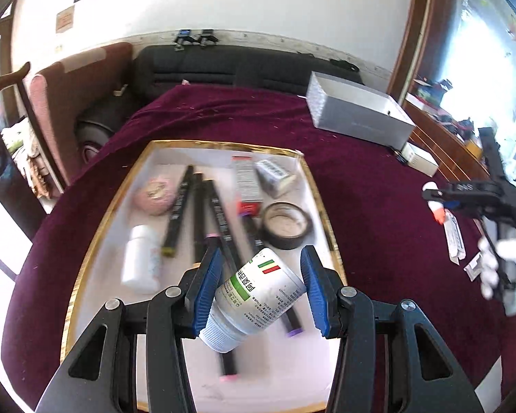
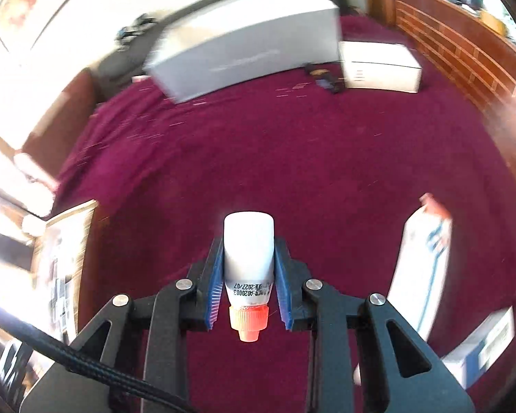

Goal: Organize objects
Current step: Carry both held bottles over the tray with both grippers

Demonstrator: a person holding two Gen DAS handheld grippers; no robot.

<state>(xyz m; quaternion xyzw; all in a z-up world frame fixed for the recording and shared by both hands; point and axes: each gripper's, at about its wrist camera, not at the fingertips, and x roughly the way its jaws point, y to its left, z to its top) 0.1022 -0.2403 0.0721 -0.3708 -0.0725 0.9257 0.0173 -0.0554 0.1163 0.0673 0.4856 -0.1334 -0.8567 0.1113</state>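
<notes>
In the left wrist view my left gripper [image 1: 261,268] is open over a gold-rimmed white tray [image 1: 86,261]. A white medicine bottle [image 1: 258,296] with a green label lies tilted between its blue pads, touching the left pad [image 1: 206,289]; a gap shows at the right pad. The tray holds several black markers [image 1: 180,206], a pink round case [image 1: 154,194], a small white bottle [image 1: 139,261], a tape roll [image 1: 285,225] and small boxes [image 1: 247,182]. My right gripper [image 2: 247,261] is shut on a small white bottle with an orange cap [image 2: 247,258]; it also shows in the left wrist view [image 1: 437,203].
Dark red cloth [image 2: 292,158] covers the table. A grey box [image 1: 357,113] and a white box [image 2: 378,65] stand at the back. White packets [image 2: 419,268] lie to the right of the right gripper. A wooden ledge [image 2: 464,69] runs along the right.
</notes>
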